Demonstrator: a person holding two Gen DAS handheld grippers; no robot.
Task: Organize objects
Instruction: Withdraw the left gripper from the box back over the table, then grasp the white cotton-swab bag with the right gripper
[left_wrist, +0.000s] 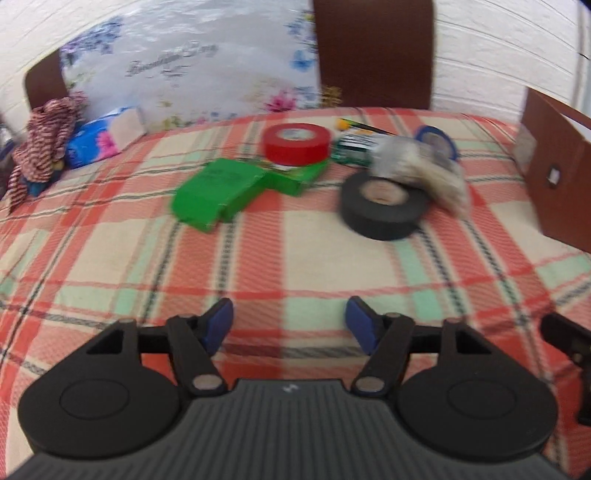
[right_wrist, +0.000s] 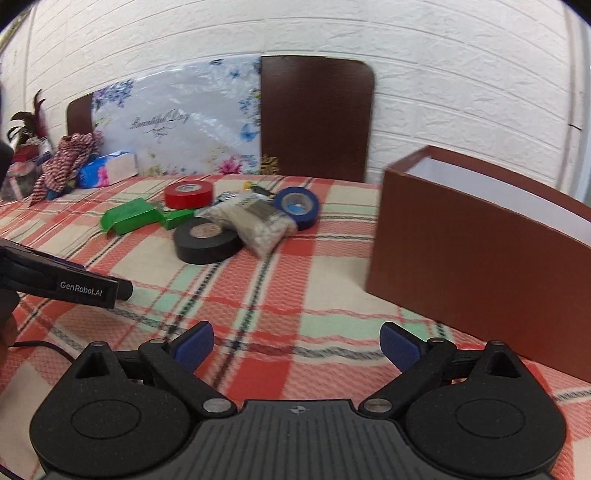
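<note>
Altogether three tape rolls (right_wrist: 208, 240), two green boxes (right_wrist: 129, 219), one bag (right_wrist: 258, 221).

A white brick-patterned wall (right_wrist: 443, 74) is standing behind a brown chair back (right_wrist: 314, 118); a plaid cloth (right_wrist: 295, 295) is covering the table.

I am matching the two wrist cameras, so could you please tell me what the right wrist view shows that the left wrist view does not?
Only the right wrist view shows the brown box's open top with its white inside, and a plant at far left. Only the left wrist view shows the left gripper's open fingers. Both share the red tape, black tape, blue tape, green box and plaid cloth.
</note>
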